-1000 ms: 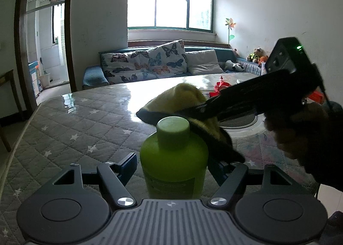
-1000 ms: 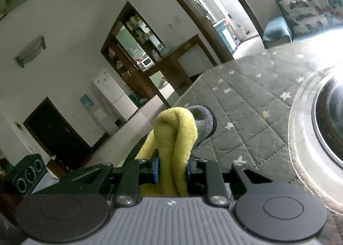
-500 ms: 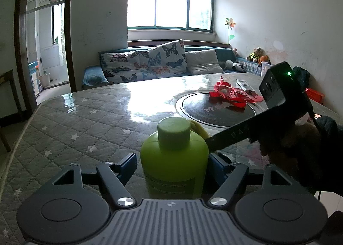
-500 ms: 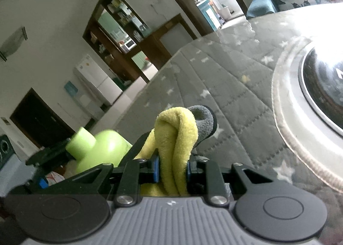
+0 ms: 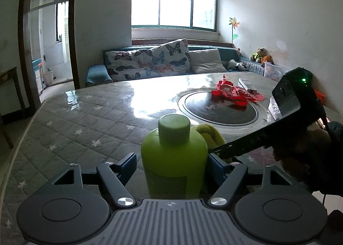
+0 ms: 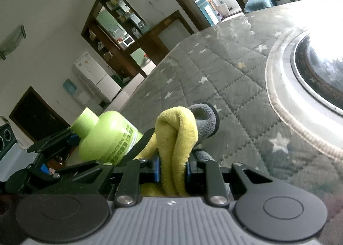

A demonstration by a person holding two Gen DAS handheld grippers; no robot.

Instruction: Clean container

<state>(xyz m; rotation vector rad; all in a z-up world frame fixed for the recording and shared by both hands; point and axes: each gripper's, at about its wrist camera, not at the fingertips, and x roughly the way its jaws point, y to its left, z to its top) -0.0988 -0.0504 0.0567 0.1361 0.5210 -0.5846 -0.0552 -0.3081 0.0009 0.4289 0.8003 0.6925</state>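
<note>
Living room, tabletop [image 5: 70, 114] under a quilted star-print cover with a glossy sheet on top, round black turntable [image 5: 220, 112] inset mid-table, sofa and window behind. Left gripper [image 5: 171, 164] is holding the green bottle [image 5: 174, 155] upright just above the near tabletop; its fingers are squeezing in on the bottle sides, left pad looks a hair off the wall, right pad against it. Right gripper [image 6: 172, 170] is clamped fully on a yellow cloth [image 6: 179, 137] with a grey backing, bunched up between the fingers. In the left view the cloth [image 5: 209, 133] is sitting just behind the bottle's right shoulder; can't tell if it's touching.

Step, as I read it: bringing cloth to bottle, wipe not really started. Next move needs the cloth pressed onto the bottle wall and dragged around or down it, while the left grip is kept firm so the bottle isn't twisting or slipping.
</note>
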